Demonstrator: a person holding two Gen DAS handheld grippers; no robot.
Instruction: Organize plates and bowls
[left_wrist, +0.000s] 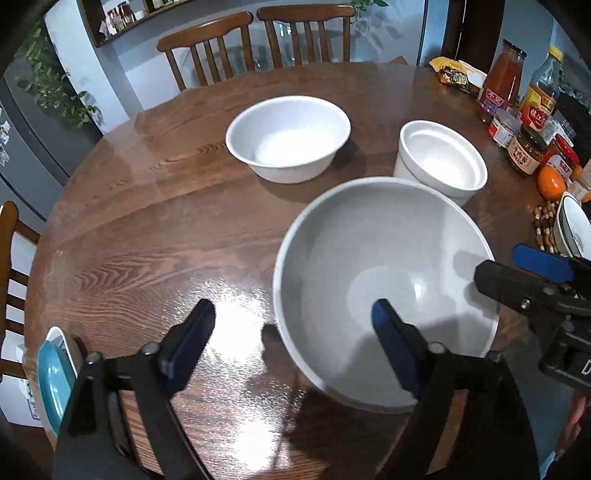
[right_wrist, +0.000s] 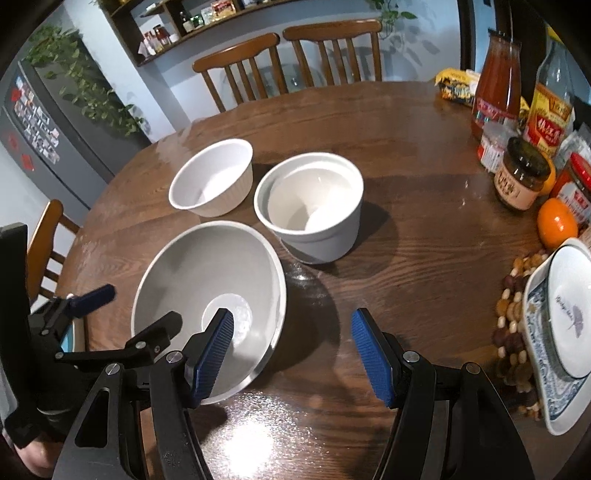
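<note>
the left gripper (left_wrist: 293, 325) has its fingers spread wide, straddling the near-left rim of the large grey bowl (left_wrist: 384, 291): one blue pad (left_wrist: 391, 332) hangs inside the bowl, the other over the bare wooden counter (left_wrist: 147, 229) outside it. neither pad seems to press on the rim, though the fisheye view makes actual contact hard to judge. the right gripper (right_wrist: 291, 350) is also wide open and holds nothing; its left finger (right_wrist: 212, 354) sits over the near edge of the same grey bowl (right_wrist: 210, 295), while its right finger hovers over bare wood beside it.

the grey bowl stands upright on the counter, nearest the grippers. beyond it stands a pair of nested white ramekins (right_wrist: 310, 206), one inside the other, just beside the grey bowl's far rim. a single ribbed white bowl (right_wrist: 212, 177) stands to the left of the nested pair, a little apart from both.

at the right edge a small white plate (right_wrist: 570, 306) rests on a blue-patterned dish, over a beaded mat. an orange (right_wrist: 556, 221) and sauce jars stand behind them.
</note>
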